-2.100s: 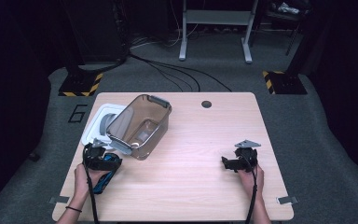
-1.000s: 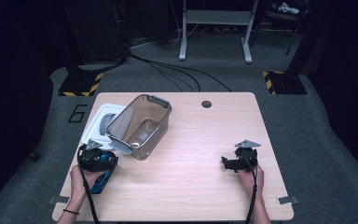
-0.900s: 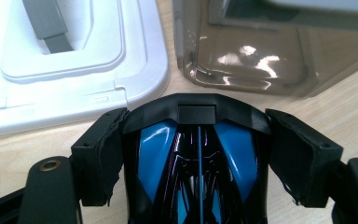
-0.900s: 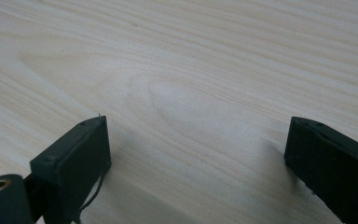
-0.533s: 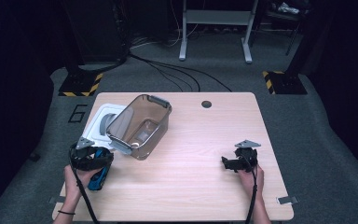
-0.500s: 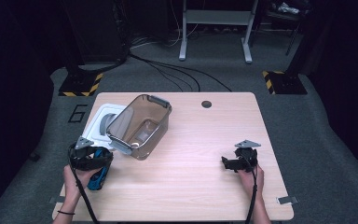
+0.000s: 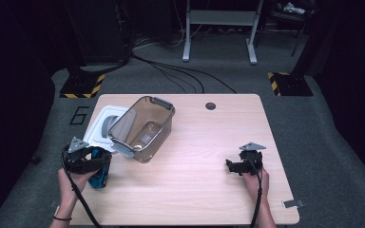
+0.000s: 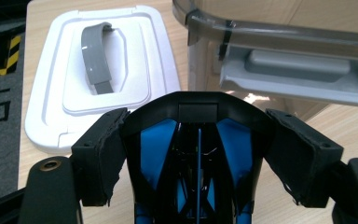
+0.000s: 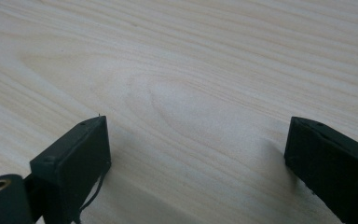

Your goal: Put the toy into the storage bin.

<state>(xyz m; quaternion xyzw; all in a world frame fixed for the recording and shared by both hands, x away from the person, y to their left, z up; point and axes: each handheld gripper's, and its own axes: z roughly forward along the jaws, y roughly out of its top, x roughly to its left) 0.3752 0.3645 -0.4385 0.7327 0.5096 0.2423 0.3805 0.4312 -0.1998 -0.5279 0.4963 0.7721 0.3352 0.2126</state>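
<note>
Altogether, the desk (image 7: 190, 190) carries one clear brown-tinted bin (image 7: 142, 127), one white lid (image 7: 103, 128) with a grey handle (image 8: 95, 58), and one black-and-blue object (image 8: 193, 163); two claws work over it. The bin is tipped on its side at the far left of the desk, its open mouth facing near and left, resting partly on the lid; through the clear wall it looks to hold nothing loose, though glare hides part of the inside. The lid lies flat beneath and to the left of the bin, handle up.

The left claw (image 7: 88, 159) is at the near left edge, held in the person's left hand (image 7: 69, 183), and it grips the black-and-blue object between its two pads (image 8: 100, 156), just near of the bin's grey latch (image 8: 293, 77). The right claw (image 7: 241, 165) sits low over bare wood at the near right, well apart from the bin, its jaws spread wide with nothing between them.
</note>
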